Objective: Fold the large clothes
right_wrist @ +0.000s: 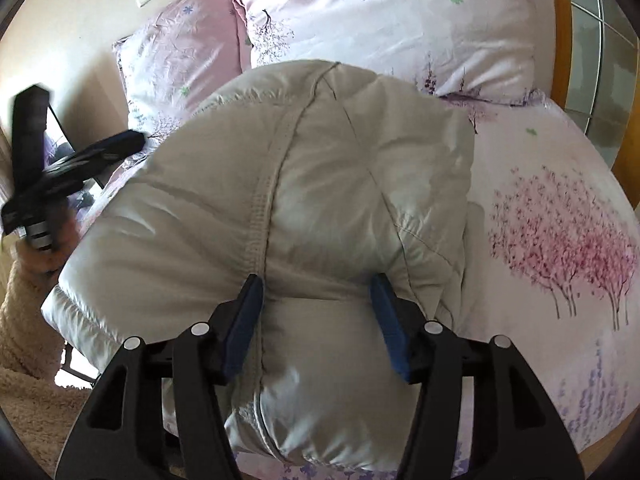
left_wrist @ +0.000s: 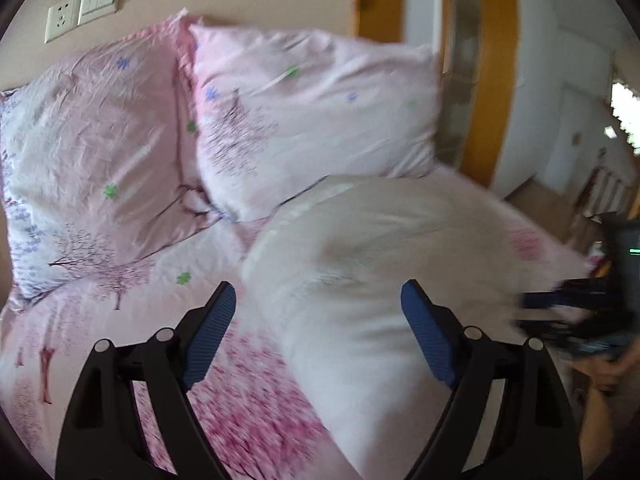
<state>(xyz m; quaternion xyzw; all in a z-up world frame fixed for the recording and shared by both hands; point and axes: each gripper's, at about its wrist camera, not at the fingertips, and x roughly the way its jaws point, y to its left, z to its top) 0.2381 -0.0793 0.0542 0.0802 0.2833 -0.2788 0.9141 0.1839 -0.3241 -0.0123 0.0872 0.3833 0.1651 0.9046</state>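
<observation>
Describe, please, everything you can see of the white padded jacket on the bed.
The jacket is white to pale grey, puffy and quilted, with a smooth, slightly shiny shell and stitched seams running along it. It lies bunched in a rounded heap on the pink flowered bedsheet, its far end close to the pillows. The right gripper has its jaws apart on either side of a bulge of the padding. The left gripper hangs open over it.

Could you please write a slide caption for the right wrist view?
Right gripper open over a puffy white down jacket on a pink floral bed.
</observation>
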